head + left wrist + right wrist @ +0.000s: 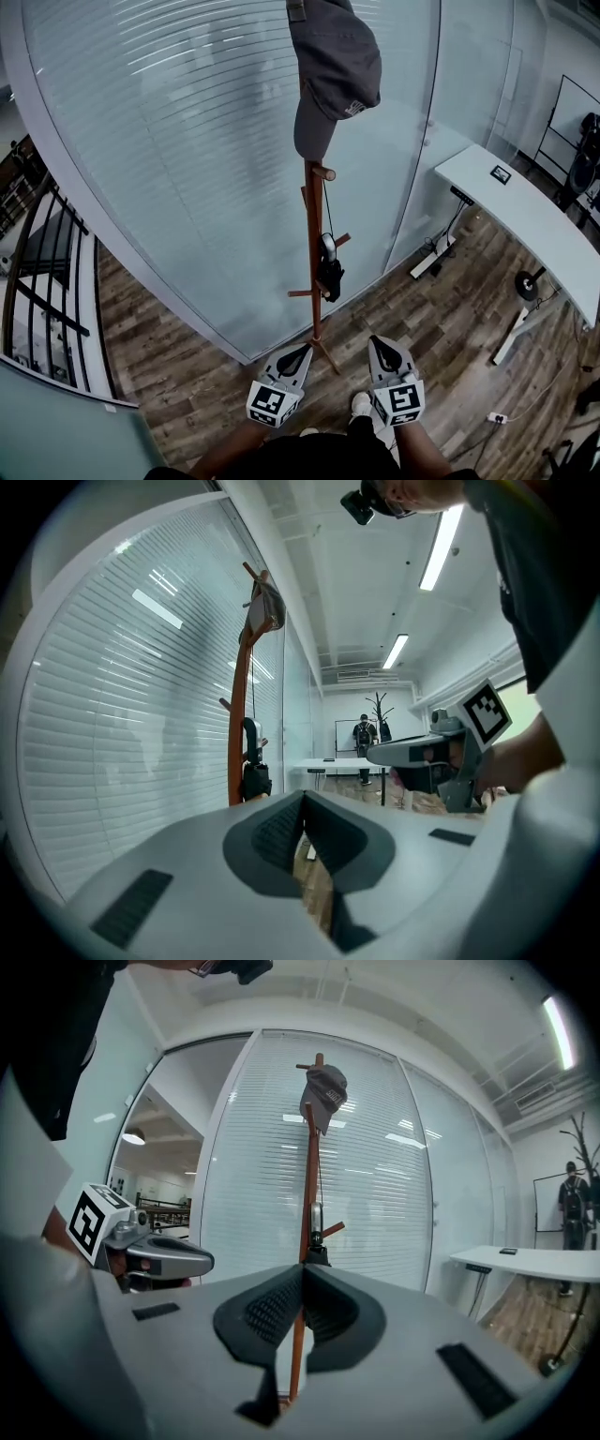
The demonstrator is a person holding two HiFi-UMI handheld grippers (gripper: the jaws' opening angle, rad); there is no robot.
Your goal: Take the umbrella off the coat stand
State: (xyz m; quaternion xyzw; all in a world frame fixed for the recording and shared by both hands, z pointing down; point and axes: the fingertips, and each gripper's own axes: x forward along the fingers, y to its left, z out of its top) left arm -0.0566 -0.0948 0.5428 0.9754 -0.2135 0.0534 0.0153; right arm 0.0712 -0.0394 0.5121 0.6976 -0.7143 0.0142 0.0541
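Observation:
A wooden coat stand (313, 253) rises in front of a frosted glass wall. A grey cap (335, 70) tops it. The folded black umbrella (329, 269) hangs by a cord from a peg halfway down the pole. Both grippers are held low near the stand's base, short of the umbrella. My left gripper (302, 351) is shut and empty; its own view shows the umbrella (252, 766) ahead to the left. My right gripper (376, 341) is also shut with nothing in it, and the pole (308, 1176) and umbrella (316, 1234) stand straight ahead of its tips.
The glass wall (187, 159) with blinds runs behind the stand. A white desk (525, 211) stands at the right, with cables and a power strip on the wooden floor. A black railing (37, 281) is at the left. A person (364, 738) stands far off down the room.

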